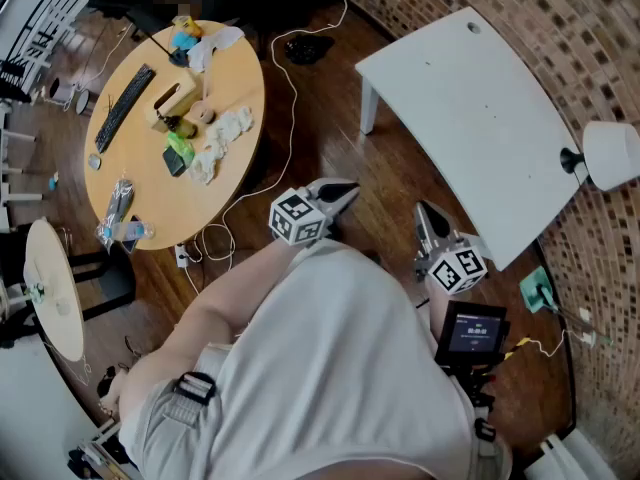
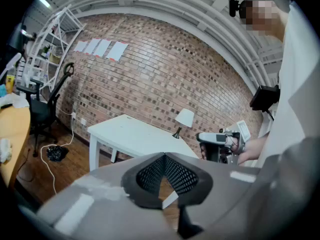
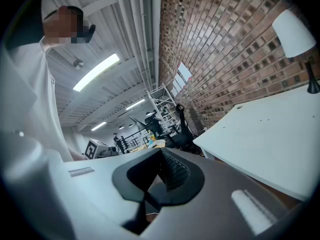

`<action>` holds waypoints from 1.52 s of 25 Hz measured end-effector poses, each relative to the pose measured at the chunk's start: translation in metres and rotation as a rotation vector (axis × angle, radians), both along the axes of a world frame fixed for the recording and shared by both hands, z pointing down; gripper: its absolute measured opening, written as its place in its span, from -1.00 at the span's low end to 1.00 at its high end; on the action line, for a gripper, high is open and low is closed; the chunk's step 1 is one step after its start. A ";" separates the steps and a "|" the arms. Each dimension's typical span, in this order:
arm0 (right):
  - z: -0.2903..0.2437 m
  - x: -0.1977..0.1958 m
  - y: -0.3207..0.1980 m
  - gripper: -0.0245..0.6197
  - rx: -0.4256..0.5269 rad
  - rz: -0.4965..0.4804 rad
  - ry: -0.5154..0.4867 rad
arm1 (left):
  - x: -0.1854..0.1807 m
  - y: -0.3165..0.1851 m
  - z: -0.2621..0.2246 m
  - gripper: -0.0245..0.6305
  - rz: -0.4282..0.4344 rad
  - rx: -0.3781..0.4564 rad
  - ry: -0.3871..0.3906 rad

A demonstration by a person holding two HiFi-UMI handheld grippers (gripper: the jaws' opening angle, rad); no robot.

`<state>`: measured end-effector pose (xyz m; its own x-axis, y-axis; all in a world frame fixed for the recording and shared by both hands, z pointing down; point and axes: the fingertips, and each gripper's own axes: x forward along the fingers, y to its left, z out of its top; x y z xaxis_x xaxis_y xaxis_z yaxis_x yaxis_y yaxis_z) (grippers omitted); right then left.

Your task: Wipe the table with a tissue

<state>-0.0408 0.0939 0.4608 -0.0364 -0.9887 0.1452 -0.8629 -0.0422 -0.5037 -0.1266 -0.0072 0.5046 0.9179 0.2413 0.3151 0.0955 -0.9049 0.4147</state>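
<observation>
Left claw and right claw hang shut, empty; the crumpled tissue lies well to their left (likely soft, light: pinch a fold).

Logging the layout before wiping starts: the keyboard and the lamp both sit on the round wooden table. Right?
Not quite. Only the keyboard sits on the round wooden table; the lamp stands on the white table by the brick wall, as the head view shows.

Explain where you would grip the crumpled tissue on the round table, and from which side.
Probably pinch a raised fold of the tissue from above: it lies crumpled and low on the table, with a box near it.
</observation>
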 end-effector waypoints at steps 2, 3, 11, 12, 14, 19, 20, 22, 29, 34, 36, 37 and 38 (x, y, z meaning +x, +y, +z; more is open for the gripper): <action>-0.006 -0.006 -0.021 -0.90 0.000 -0.007 0.017 | 0.000 -0.022 -0.002 -0.92 -0.006 -0.010 0.010; -0.008 -0.008 -0.032 -0.90 0.001 -0.015 0.024 | 0.001 -0.032 -0.004 -0.92 -0.010 -0.013 0.016; -0.015 -0.011 -0.129 -0.90 -0.012 -0.167 0.053 | -0.016 -0.118 -0.010 -0.92 -0.138 0.004 0.042; -0.018 -0.013 -0.141 -0.90 -0.010 -0.181 0.055 | -0.020 -0.130 -0.010 -0.92 -0.159 0.004 0.043; -0.024 -0.019 -0.166 -0.90 -0.008 -0.212 0.058 | -0.029 -0.153 -0.013 -0.92 -0.191 0.011 0.046; -0.030 -0.042 -0.225 -0.90 -0.025 -0.309 0.063 | -0.058 -0.202 -0.009 -0.92 -0.271 0.023 0.029; -0.030 -0.044 -0.235 -0.90 -0.029 -0.322 0.064 | -0.064 -0.210 -0.006 -0.92 -0.284 0.022 0.023; -0.029 -0.048 -0.254 -0.90 -0.042 -0.344 0.073 | -0.074 -0.225 0.001 -0.92 -0.301 0.025 0.004; -0.022 -0.070 -0.316 -0.90 -0.084 -0.409 0.099 | -0.133 -0.286 0.033 -0.92 -0.452 0.117 -0.153; -0.021 -0.105 -0.358 -0.90 -0.089 -0.500 0.099 | -0.186 -0.316 0.045 -0.92 -0.577 0.150 -0.223; -0.024 -0.122 -0.373 -0.90 -0.080 -0.545 0.093 | -0.207 -0.324 0.050 -0.92 -0.625 0.164 -0.259; -0.026 -0.130 -0.380 -0.90 -0.077 -0.571 0.094 | -0.216 -0.326 0.051 -0.92 -0.648 0.171 -0.273; -0.027 -0.138 -0.385 -0.90 -0.075 -0.597 0.097 | -0.224 -0.327 0.051 -0.92 -0.666 0.179 -0.284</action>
<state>-0.1789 -0.2913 0.4335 -0.5649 -0.7884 0.2438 -0.7900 0.4313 -0.4359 -0.3502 -0.3341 0.5557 0.7292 -0.4150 0.5441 -0.5857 -0.7896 0.1829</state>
